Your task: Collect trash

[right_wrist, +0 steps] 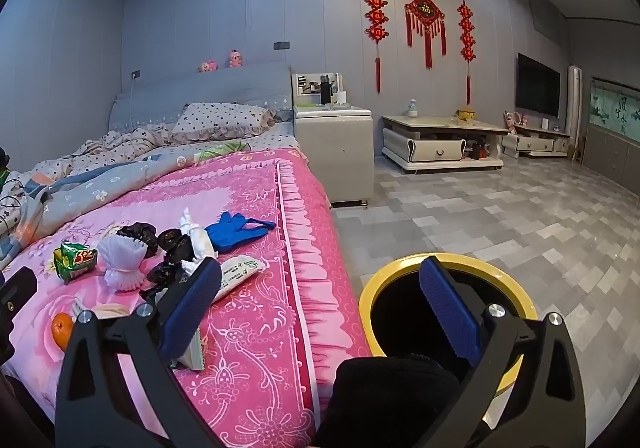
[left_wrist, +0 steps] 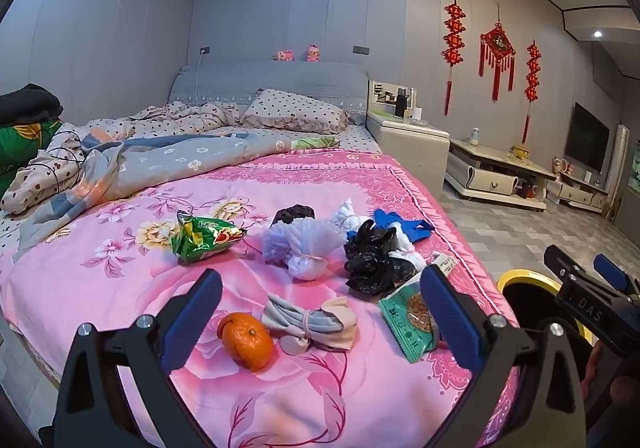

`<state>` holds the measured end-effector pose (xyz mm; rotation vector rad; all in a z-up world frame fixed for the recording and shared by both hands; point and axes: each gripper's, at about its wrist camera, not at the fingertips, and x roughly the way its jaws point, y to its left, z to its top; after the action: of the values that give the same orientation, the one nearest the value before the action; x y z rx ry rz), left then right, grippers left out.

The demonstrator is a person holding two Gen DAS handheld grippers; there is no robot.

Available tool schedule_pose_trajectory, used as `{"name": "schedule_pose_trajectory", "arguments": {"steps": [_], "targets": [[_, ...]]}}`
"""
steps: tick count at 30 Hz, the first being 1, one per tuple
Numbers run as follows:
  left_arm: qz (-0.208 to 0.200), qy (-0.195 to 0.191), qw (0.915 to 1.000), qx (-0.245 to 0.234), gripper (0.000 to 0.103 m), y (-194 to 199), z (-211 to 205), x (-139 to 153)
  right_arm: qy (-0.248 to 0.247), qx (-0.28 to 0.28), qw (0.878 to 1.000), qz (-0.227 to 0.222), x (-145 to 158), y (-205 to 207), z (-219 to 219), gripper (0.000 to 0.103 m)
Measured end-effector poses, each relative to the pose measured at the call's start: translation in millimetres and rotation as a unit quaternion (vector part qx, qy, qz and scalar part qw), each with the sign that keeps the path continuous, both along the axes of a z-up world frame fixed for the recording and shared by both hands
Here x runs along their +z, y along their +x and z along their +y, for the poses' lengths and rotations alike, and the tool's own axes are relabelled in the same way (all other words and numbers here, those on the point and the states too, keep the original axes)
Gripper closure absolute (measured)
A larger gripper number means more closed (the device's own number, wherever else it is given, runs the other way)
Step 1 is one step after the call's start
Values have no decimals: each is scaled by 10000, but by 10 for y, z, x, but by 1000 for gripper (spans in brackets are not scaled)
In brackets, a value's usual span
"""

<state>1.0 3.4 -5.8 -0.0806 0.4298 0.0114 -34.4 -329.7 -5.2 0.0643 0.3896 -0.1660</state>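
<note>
Trash lies on the pink bedspread (left_wrist: 120,288): a green snack bag (left_wrist: 202,238), white foam netting (left_wrist: 300,244), a black plastic bag (left_wrist: 370,258), a blue glove (left_wrist: 400,224), a teal snack packet (left_wrist: 408,318), a tied cloth bundle (left_wrist: 310,322) and an orange (left_wrist: 247,340). My left gripper (left_wrist: 320,312) is open and empty, hovering over the cloth bundle. My right gripper (right_wrist: 320,308) is open and empty, above the bed's edge and the yellow-rimmed bin (right_wrist: 448,268). The right gripper also shows in the left wrist view (left_wrist: 592,288).
The bin also shows in the left wrist view (left_wrist: 524,280) on the tiled floor (right_wrist: 500,208) beside the bed. A white packet (right_wrist: 240,272) lies near the bed edge. Crumpled quilts (left_wrist: 120,160) fill the far bed. A nightstand (right_wrist: 332,144) and low cabinet (right_wrist: 440,144) stand by the wall.
</note>
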Motion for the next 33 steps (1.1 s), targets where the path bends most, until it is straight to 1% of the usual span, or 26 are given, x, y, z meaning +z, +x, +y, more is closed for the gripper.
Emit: {"name": "schedule_pose_trajectory", "arguments": {"steps": [33], "targets": [[73,-60,10000,-8,7,23,32,32,51,-9,9999,104,-23,75,-11,8]]}}
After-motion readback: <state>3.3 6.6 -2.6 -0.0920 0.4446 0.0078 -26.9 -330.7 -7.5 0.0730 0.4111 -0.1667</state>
